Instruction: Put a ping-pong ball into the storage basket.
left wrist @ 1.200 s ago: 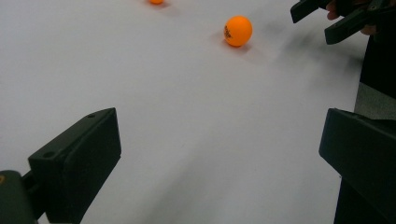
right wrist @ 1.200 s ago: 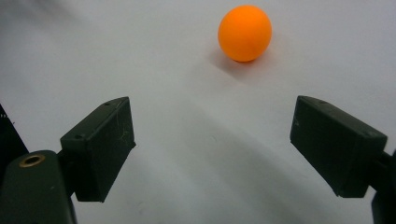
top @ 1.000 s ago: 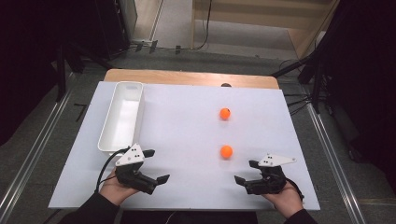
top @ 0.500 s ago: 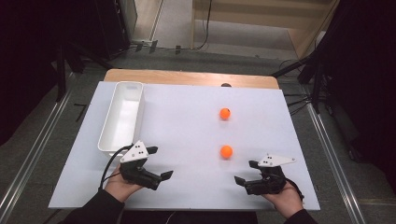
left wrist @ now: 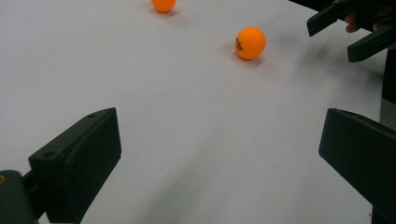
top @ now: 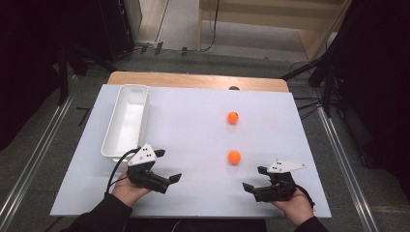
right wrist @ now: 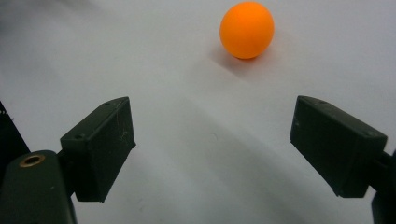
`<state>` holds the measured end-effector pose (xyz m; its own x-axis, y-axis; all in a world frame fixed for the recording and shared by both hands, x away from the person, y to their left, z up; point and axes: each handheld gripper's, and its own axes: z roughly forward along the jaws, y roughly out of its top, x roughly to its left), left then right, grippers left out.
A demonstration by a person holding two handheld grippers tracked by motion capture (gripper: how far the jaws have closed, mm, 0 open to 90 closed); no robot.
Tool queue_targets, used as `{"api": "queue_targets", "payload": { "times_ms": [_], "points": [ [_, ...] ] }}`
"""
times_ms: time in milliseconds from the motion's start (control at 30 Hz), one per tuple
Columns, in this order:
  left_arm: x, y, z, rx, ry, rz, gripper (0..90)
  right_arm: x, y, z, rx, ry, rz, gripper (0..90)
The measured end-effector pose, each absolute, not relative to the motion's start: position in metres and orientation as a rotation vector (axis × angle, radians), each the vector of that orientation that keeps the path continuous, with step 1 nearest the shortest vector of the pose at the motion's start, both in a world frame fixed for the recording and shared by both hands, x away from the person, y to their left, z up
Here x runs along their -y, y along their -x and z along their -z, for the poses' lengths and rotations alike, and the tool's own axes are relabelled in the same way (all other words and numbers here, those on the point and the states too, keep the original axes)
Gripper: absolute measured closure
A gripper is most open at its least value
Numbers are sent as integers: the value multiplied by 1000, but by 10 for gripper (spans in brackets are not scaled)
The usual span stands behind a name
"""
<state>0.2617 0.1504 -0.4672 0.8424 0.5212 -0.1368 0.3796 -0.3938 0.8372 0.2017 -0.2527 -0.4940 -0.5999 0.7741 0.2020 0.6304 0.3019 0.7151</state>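
Two orange balls lie on the white tabletop (top: 193,140): a near ball (top: 234,156) and a far ball (top: 233,117). My left gripper (top: 170,182) is held low at the front left, open and empty, aimed right toward the near ball. In the left gripper view its jaws (left wrist: 219,135) stand wide apart, with the near ball (left wrist: 250,43) and far ball (left wrist: 163,4) ahead. My right gripper (top: 254,179) sits at the front right, open and empty. One orange ball (right wrist: 246,30) lies just beyond its own gripper (right wrist: 212,121).
A long white tray (top: 145,118), empty, stands at the left of the table, just behind my left hand. A wooden strip (top: 193,79) and a small dark object (top: 234,88) mark the far edge. The right gripper (left wrist: 348,28) appears in the left gripper view.
My left gripper has crept slightly to the right and forward. The right gripper and both balls have stayed put.
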Motion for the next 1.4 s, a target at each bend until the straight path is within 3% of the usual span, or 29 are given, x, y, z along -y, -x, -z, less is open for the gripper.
{"api": "queue_targets", "payload": {
  "times_ms": [1400],
  "points": [
    [-130,-278,473,-653,-2023,-191,0,250,-201,495,-2405,-1283,-1159,123]
  ]
}}
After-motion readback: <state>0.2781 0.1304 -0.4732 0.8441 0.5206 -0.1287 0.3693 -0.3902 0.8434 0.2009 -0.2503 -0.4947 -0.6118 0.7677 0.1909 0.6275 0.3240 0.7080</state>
